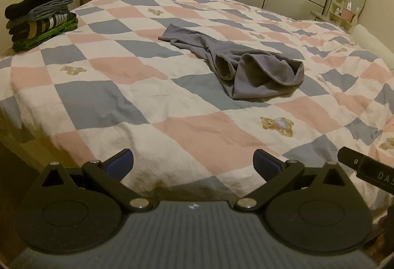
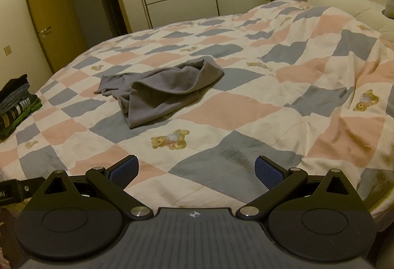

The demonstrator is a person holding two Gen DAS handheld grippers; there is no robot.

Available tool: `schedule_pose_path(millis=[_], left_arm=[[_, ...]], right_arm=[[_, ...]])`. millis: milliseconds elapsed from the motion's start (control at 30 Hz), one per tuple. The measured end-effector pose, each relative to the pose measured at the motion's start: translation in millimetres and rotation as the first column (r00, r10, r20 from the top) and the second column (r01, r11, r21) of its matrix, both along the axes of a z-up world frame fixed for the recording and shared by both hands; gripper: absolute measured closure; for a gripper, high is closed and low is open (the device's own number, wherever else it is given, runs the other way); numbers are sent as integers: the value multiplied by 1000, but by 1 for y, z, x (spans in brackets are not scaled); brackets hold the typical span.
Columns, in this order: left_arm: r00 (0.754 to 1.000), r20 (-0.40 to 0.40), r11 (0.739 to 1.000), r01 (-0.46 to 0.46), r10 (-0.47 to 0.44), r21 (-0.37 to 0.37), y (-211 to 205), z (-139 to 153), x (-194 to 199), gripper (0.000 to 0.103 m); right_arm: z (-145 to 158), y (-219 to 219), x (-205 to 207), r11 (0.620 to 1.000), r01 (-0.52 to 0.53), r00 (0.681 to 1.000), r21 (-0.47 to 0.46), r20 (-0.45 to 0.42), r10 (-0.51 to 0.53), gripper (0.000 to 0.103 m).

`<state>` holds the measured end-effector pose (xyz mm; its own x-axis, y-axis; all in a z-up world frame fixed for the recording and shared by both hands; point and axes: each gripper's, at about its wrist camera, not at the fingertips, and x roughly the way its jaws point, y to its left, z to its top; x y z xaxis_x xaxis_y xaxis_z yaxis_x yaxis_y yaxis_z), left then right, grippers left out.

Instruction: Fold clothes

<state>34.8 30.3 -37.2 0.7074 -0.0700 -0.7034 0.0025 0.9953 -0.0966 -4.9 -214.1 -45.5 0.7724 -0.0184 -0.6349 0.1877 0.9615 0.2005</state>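
Checkered bedding [image 1: 103,101] is spread under a crumpled grey garment [image 1: 246,67], well beyond the left gripper [image 1: 193,163] and right gripper [image 2: 197,170], both held with jaws apart and empty. Bedding could be pinched along with bunched layers.

Dim, yellowish indoor light tints both views; fisheye bending curves the edges, corners vignette black, and fine detail looks soft and grainy.
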Motion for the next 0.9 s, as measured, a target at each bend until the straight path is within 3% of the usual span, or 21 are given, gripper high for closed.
schedule_pose_path(millis=[267, 467, 633, 800, 900], left_arm=[[999, -24, 1000, 22, -22, 6, -1, -26, 45, 1], [996, -87, 990, 25, -37, -136, 14, -54, 92, 1], [992, -97, 988, 64, -78, -143, 12, -71, 139, 1], [990, -86, 974, 93, -113, -207, 10, -80, 198, 1], [986, -113, 964, 92, -123, -249, 9, -78, 232, 11]], right_arm=[[-24, -1, 34, 1000, 15, 998, -6, -56, -15, 0], [-44, 0, 68, 1000, 13, 999, -20, -52, -14, 0], [-60, -3, 96, 1000, -14, 999, -12, 30, 14, 0], [-75, -12, 143, 1000, -23, 999, 1, 38, 22, 0], [-80, -21, 173, 999, -36, 998, 30, 43, 34, 0]])
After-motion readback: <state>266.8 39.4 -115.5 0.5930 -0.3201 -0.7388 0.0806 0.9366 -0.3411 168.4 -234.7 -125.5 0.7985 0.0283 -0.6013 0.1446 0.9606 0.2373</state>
